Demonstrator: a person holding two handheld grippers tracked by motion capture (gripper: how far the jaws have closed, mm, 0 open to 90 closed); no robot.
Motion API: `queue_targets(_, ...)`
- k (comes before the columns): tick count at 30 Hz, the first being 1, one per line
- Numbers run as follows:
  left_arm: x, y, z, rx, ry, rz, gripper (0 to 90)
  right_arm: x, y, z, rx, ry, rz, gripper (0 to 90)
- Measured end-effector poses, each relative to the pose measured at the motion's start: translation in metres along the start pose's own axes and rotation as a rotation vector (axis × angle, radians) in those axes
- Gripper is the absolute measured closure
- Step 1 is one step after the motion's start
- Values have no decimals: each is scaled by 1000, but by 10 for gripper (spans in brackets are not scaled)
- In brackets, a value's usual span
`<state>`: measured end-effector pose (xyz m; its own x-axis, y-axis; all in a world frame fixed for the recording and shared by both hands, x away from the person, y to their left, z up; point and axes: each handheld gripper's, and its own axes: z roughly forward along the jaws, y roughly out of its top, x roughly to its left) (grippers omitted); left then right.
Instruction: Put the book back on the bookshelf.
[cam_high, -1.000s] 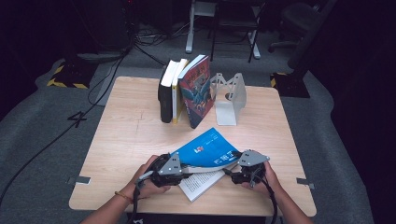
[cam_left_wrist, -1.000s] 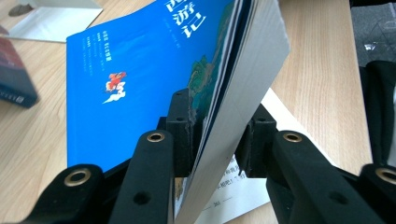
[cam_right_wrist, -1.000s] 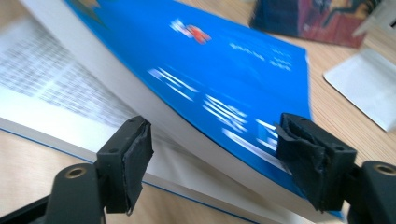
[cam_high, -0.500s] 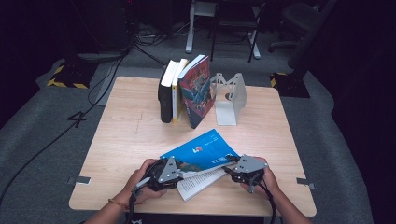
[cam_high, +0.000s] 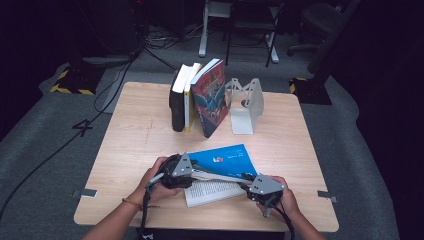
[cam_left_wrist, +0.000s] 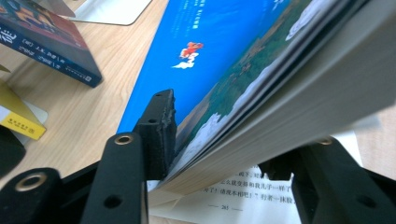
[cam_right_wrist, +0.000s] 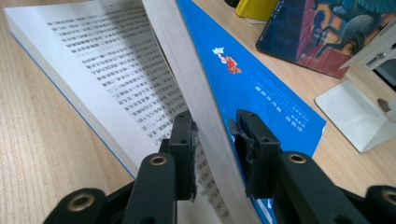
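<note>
Blue book open at the table's near edge, printed page flat on the wood, cover and a thick block of pages lifted off it at a slant. Right gripper at the book's right end: jaws either side of the lifted block, just been closing, narrow gaps seen in the right gripper view, pads close to the paper but firm contact not clear. Left gripper at the book's left end: jaws roughly half apart and just been opening, one jaw above the blue cover, the other below the block near the flat page in the left gripper view; upper pad at the cover's edge, lower jaw off the block. Farther back, near mid-table, row of upright books, the front one leaning, and just right of them a white bookend, well apart from the blue book.
</note>
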<state>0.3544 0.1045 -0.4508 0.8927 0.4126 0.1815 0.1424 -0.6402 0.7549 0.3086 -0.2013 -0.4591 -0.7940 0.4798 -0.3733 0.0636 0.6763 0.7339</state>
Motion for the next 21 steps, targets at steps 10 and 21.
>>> queue_targets(10, -13, 8, -10, -11, 37, -10, 325, -2, 11, 0, 50, 13, -23, 709)
queue_targets(21, -29, 19, 6, 26, 29, 33, 481, -9, 12, 2, 56, 62, -34, 692)
